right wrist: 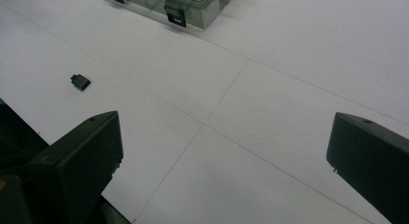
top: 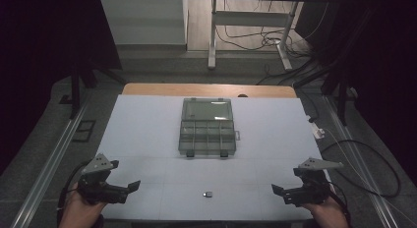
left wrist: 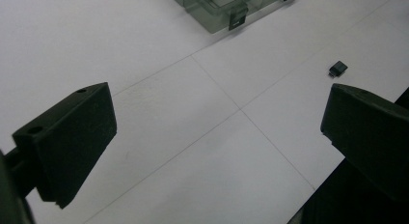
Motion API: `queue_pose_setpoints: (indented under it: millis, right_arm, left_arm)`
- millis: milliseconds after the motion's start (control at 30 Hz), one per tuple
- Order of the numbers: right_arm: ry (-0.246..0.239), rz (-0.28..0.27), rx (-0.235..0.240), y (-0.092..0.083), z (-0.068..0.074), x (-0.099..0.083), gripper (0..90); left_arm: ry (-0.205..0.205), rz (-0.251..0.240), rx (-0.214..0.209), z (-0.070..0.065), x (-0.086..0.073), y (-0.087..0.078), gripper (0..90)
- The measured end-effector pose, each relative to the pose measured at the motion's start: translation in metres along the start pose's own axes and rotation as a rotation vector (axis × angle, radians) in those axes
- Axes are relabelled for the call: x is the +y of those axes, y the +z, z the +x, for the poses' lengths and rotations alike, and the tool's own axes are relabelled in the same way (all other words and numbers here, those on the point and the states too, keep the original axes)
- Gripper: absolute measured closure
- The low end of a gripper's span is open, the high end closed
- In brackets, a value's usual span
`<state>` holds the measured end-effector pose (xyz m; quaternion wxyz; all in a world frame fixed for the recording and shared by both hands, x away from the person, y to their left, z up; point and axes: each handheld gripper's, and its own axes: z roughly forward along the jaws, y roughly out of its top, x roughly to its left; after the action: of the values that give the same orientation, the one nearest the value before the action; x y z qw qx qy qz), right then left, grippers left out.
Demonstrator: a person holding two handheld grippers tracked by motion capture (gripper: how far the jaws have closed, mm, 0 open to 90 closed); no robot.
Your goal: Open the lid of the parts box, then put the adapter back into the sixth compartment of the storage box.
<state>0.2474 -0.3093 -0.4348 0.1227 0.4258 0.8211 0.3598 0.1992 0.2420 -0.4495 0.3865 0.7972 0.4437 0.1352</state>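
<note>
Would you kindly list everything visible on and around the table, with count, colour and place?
Organiser box: one, clear grey, lid open, centre of the table, compartments look empty.
Small part: one, dark, on the table near the front edge, between the two grippers.
Table: one, white top with thin seam lines.
White plug: one, at the table's right edge.
Desk frame: one, white, on the floor beyond the table, cables beneath.
Left hand-held gripper: one, black, front left corner, jaws open, holding nothing.
Right hand-held gripper: one, black, front right corner, jaws open, holding nothing.
</note>
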Motion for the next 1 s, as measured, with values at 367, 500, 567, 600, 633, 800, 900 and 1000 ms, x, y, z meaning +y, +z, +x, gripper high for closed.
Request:
queue_pose_setpoints:
  millis: [367, 500, 567, 600, 633, 800, 900, 1000]
  right_arm:
    - [-0.019, 0.031, -0.001, 0.003, 0.002, 0.002, 0.0]
    - [-0.014, 0.005, 0.016, 0.003, 0.003, 0.002, 0.0]
    - [-0.024, -0.001, 0.021, 0.004, 0.003, 0.003, 0.0]
    - [-0.027, -0.002, 0.023, 0.004, 0.004, 0.004, 0.0]
    - [-0.032, -0.001, 0.026, 0.005, 0.004, 0.004, 0.0]
    - [-0.052, -0.009, 0.029, 0.009, 0.007, 0.007, 0.0]
    - [-0.055, -0.014, 0.033, 0.011, 0.008, 0.008, 0.0]
    - [-0.055, -0.019, 0.058, 0.015, 0.01, 0.013, 0.0]
  left_arm:
    - [0.008, -0.01, -0.004, 0.0, -0.001, -0.001, 0.4]
    - [0.016, -0.01, -0.006, -0.001, -0.001, -0.001, 0.4]
    - [0.014, -0.009, -0.007, 0.0, -0.001, -0.001, 0.4]
    - [0.013, -0.008, -0.009, 0.0, -0.001, 0.0, 0.3]
    - [0.012, -0.006, -0.01, 0.0, -0.001, 0.0, 0.3]
    - [0.016, -0.001, -0.011, 0.0, -0.001, 0.0, 0.2]
    - [0.016, 0.0, -0.012, 0.0, -0.001, 0.0, 0.2]
    - [0.013, 0.001, -0.014, 0.0, -0.001, 0.001, 0.2]
